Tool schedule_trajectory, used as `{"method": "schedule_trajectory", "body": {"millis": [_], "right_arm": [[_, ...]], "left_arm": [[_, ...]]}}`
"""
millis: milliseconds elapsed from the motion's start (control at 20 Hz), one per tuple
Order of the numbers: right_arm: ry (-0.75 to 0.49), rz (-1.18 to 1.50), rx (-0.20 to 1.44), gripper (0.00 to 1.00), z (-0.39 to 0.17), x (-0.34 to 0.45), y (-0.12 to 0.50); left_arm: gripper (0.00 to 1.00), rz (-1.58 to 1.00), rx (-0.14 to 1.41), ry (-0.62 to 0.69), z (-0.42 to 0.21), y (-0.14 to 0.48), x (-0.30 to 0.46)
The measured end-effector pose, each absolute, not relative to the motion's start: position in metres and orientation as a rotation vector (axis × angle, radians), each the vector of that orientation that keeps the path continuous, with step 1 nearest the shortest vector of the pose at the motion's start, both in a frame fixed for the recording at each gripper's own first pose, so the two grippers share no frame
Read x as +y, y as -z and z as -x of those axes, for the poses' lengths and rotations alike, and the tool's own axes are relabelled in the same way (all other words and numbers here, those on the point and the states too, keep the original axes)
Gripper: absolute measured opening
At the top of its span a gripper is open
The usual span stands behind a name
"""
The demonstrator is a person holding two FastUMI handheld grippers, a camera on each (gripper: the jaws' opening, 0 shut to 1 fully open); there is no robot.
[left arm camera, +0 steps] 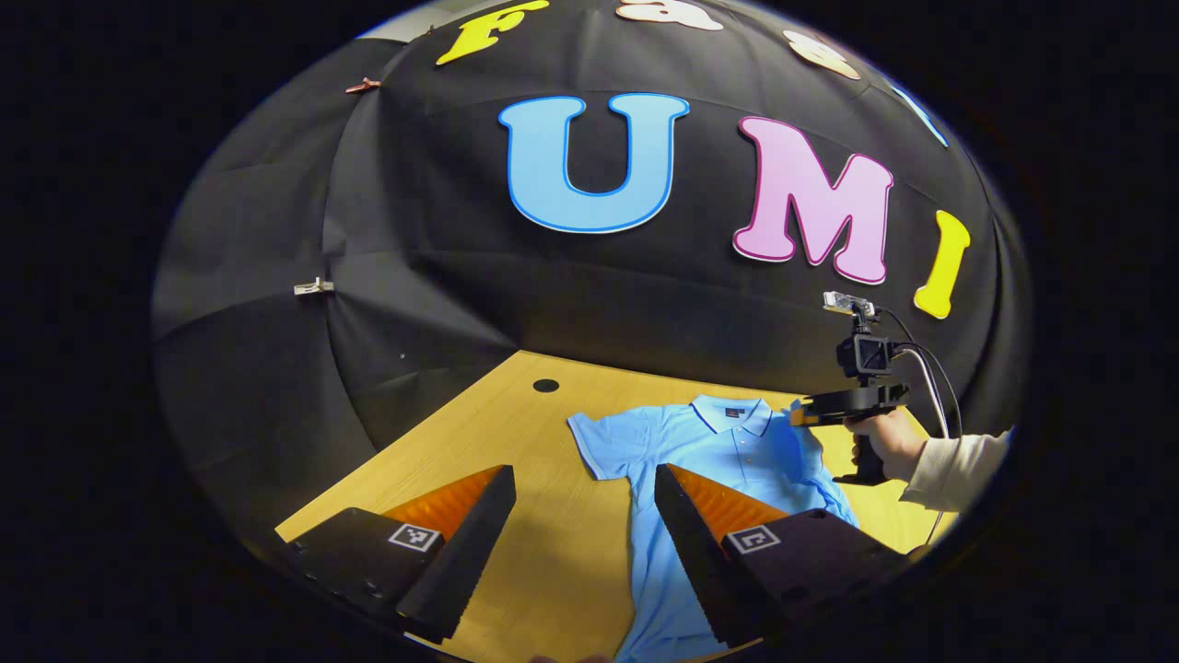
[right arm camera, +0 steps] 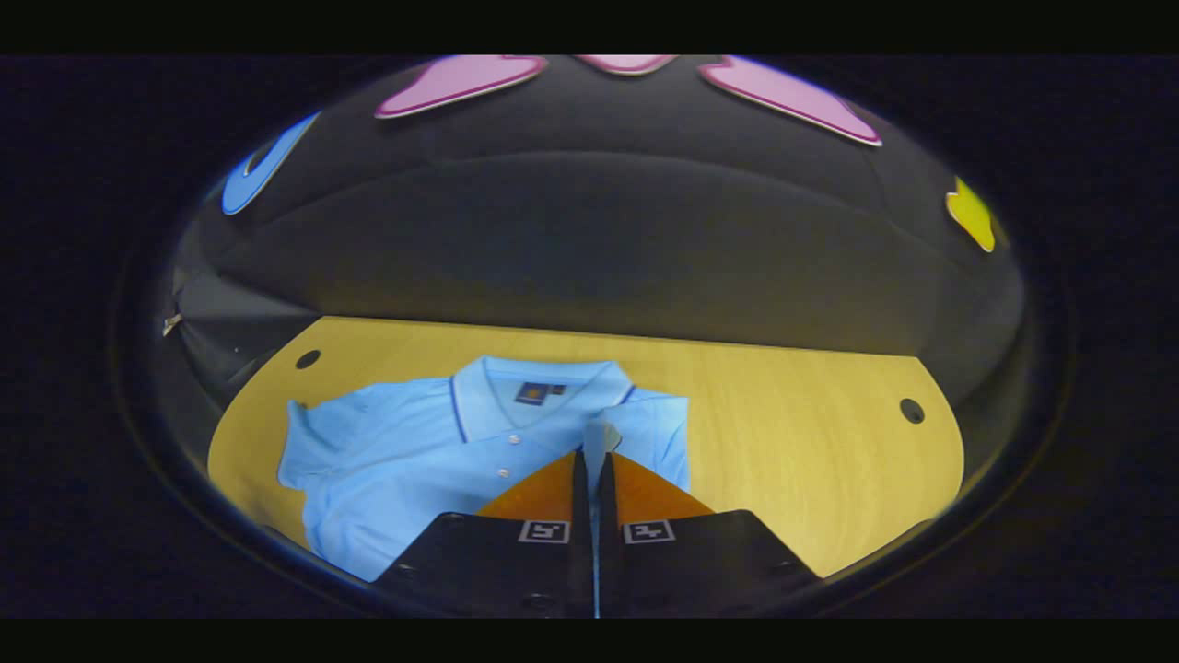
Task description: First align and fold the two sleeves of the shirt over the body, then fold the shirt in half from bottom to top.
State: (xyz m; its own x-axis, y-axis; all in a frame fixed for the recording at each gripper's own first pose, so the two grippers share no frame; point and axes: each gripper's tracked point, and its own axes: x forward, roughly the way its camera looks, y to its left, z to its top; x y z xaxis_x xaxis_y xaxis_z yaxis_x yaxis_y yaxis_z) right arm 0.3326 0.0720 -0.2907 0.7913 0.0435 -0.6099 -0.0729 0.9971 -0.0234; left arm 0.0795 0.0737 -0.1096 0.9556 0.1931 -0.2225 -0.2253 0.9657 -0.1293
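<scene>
A light blue polo shirt (left arm camera: 728, 451) lies face up on the wooden table (left arm camera: 516, 433), collar toward the wall. My left gripper (left arm camera: 584, 471) hovers open above the table, beside the shirt's spread sleeve (left arm camera: 599, 442), nothing between its fingers. In the right gripper view my right gripper (right arm camera: 594, 453) is shut on a thin fold of the other sleeve (right arm camera: 645, 419), which is drawn inward over the shirt (right arm camera: 414, 451). Farther off in the left gripper view, a hand (left arm camera: 886, 444) holds the right gripper (left arm camera: 801, 414) at that shoulder.
The table (right arm camera: 811, 414) has round holes near its far corners (right arm camera: 911, 411) (right arm camera: 308, 359). Black cloth walls close off the back and left. A cable (left arm camera: 935, 387) hangs from the right gripper. Bare wood lies to the right of the shirt.
</scene>
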Motion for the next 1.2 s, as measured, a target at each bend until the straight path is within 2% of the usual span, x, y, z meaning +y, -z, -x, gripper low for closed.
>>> {"method": "schedule_trajectory", "body": {"millis": [50, 100, 150, 200, 250, 300, 350, 450, 500, 550, 750, 800, 900, 1200], "right_arm": [[-0.104, 0.046, 0.661, 0.03, -0.327, 0.094, 0.291], [-0.151, 0.047, 0.665, 0.11, -0.32, 0.117, 0.291], [-0.205, 0.05, 0.667, 0.36, -0.312, 0.141, 0.29], [-0.25, 0.052, 0.669, 0.36, -0.303, 0.159, 0.291], [-0.281, 0.054, 0.668, 0.44, -0.295, 0.172, 0.29], [-0.301, 0.054, 0.663, 0.63, -0.289, 0.177, 0.289], [-0.314, 0.053, 0.653, 0.71, -0.281, 0.179, 0.285], [-0.314, 0.072, 0.634, 0.96, -0.265, 0.169, 0.274], [-0.309, 0.08, 0.627, 0.99, -0.259, 0.16, 0.268], [-0.298, 0.084, 0.616, 0.98, -0.253, 0.15, 0.262], [-0.24, 0.107, 0.539, 0.98, -0.228, 0.102, 0.234], [-0.225, 0.104, 0.526, 0.95, -0.221, 0.092, 0.229], [-0.202, 0.082, 0.503, 0.98, -0.206, 0.073, 0.221], [-0.16, 0.092, 0.491, 0.98, -0.166, 0.026, 0.219]], "left_arm": [[0.97, 0.158, 0.212, -0.221, -0.078, 0.112, 0.077], [0.97, 0.16, 0.211, -0.227, -0.077, 0.112, 0.08], [0.97, 0.161, 0.211, -0.232, -0.076, 0.112, 0.083], [0.97, 0.164, 0.211, -0.237, -0.076, 0.114, 0.087], [0.97, 0.168, 0.211, -0.237, -0.077, 0.116, 0.09], [0.97, 0.174, 0.214, -0.235, -0.08, 0.117, 0.092], [0.97, 0.182, 0.217, -0.232, -0.086, 0.118, 0.095], [0.97, 0.195, 0.212, -0.206, -0.103, 0.119, 0.095], [1.0, 0.199, 0.21, -0.181, -0.116, 0.121, 0.093], [0.96, 0.201, 0.215, -0.162, -0.129, 0.124, 0.092], [0.97, 0.203, 0.247, -0.1, -0.199, 0.14, 0.092], [0.97, 0.199, 0.257, -0.089, -0.218, 0.146, 0.093], [0.97, 0.175, 0.277, -0.08, -0.261, 0.16, 0.097], [0.97, 0.172, 0.374, -0.077, -0.365, 0.216, 0.105]]}}
